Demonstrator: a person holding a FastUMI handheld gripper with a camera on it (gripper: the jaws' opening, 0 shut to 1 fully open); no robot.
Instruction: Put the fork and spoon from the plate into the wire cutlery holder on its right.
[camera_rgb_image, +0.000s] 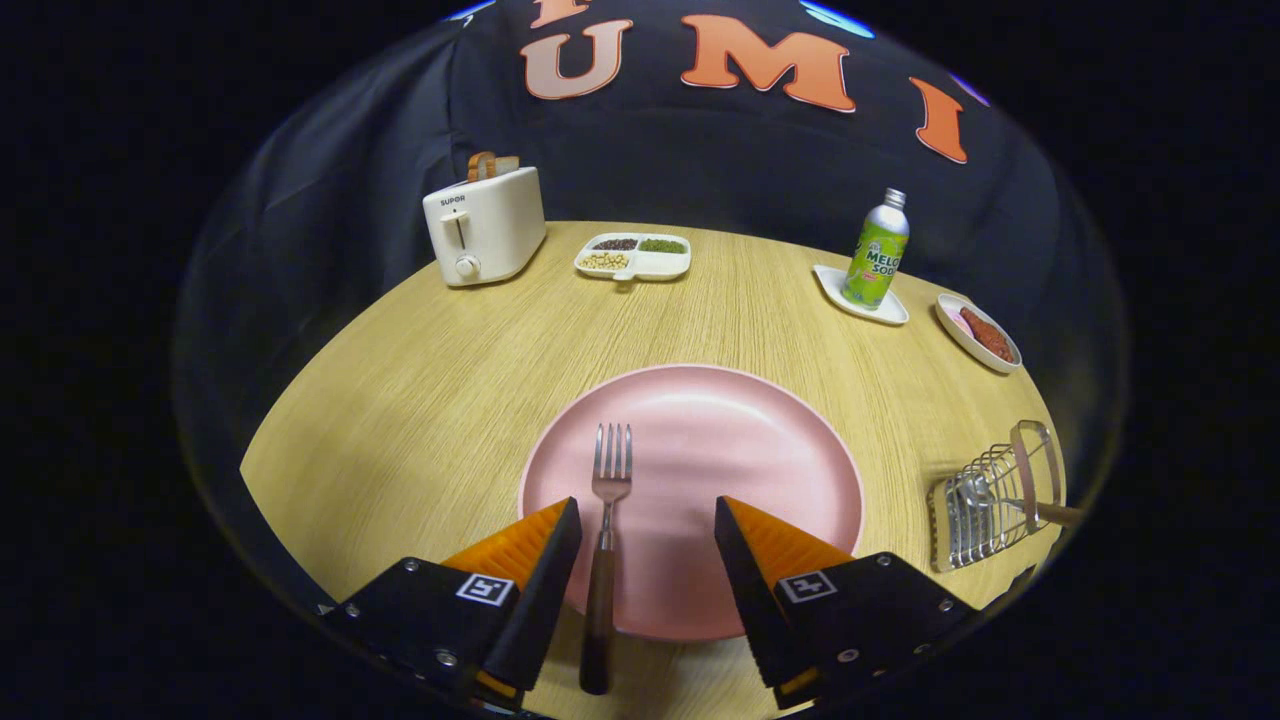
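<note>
Hand-held gripper (648, 515) spread wide, fingers apart over the near part of the pink plate (760, 440), pinching nothing. Fork (604, 545) lying between the fingers, closer to the left one, not touched by either as far as visible. Tines pointing away, resting on the plate; dark handle running back over the plate's near rim and out past it above the wooden tabletop (420, 400).

Wire cutlery holder (985, 510) to the right of the plate, apart from it, near the tabletop's right edge. Spoon (975, 492) already in the holder, bowl seen through the wires, wooden handle sticking out to the right. Exact tilt of the holder hard to judge in the warped view.

Farther back, well beyond the fingers: cream toaster (485, 238) at back left with bread slices (487, 165) poking out of the top. Divided white dish (633, 258) just right of the toaster, holding beans or grains in separate compartments. Green soda bottle (876, 252) upright on a small white tray (838, 290) at back right. Small oval dish (955, 330) to the right of that tray, holding something reddish-brown, kind unclear.
</note>
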